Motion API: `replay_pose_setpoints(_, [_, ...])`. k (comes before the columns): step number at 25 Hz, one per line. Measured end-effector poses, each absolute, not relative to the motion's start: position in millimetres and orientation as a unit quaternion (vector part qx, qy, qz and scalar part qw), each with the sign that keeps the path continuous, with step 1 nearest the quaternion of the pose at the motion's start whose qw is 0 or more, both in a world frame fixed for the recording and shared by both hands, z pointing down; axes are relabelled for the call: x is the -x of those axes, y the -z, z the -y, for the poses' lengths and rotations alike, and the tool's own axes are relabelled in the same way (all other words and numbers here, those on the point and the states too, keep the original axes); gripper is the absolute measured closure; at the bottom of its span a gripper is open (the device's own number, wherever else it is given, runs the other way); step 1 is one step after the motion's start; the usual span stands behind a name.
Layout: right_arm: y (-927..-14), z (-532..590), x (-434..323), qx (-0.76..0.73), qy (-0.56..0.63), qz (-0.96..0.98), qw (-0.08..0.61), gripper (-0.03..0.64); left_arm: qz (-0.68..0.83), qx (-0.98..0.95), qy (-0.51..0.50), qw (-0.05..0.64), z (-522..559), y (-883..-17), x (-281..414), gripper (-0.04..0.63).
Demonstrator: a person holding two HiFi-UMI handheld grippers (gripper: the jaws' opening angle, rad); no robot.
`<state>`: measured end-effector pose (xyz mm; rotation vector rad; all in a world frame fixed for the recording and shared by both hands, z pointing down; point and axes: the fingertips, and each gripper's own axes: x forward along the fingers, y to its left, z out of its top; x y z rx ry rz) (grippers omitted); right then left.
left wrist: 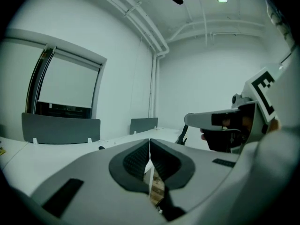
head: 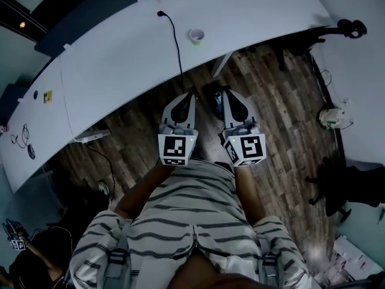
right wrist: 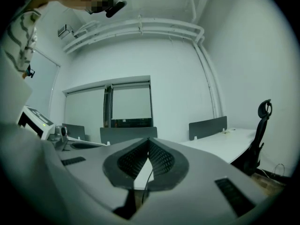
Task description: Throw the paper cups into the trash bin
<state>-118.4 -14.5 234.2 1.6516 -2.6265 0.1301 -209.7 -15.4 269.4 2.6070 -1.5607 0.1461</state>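
Observation:
A single paper cup (head: 196, 36) with a greenish rim stands upright on the long white desk (head: 120, 59), near its front edge. My left gripper (head: 190, 95) and right gripper (head: 224, 93) hover side by side over the wooden floor, short of the desk and pointing toward it. Both are shut and empty. In the left gripper view the jaws (left wrist: 149, 146) meet tip to tip, and the right gripper (left wrist: 220, 121) shows at the right. The right gripper view shows its own jaws (right wrist: 148, 146) closed too. No trash bin is in view.
A black cable (head: 175, 44) runs across the desk and drops over its front edge near the left gripper. A black office chair (head: 346, 27) stands at the desk's right end. A white power strip (head: 91, 136) lies on the floor (head: 289, 113) at the left. Grey divider panels (right wrist: 207, 126) line the desk's far side.

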Motion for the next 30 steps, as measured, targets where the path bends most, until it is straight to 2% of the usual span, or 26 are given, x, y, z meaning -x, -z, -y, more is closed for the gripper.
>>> replay_pose_setpoints(11, [-243.7,83.1,132.9,-0.547,-0.041,0.835,0.037,0.607,0.491,-0.867,-0.06,0.058,89.8,-279.9,219.0,0.572])
replay_pose_setpoints(30, [-275.6,116.7,94.9,-0.522,-0.062,0.849,0.06,0.607,0.538,-0.833,-0.076,0.108,139.9,-317.5,190.5,0.571])
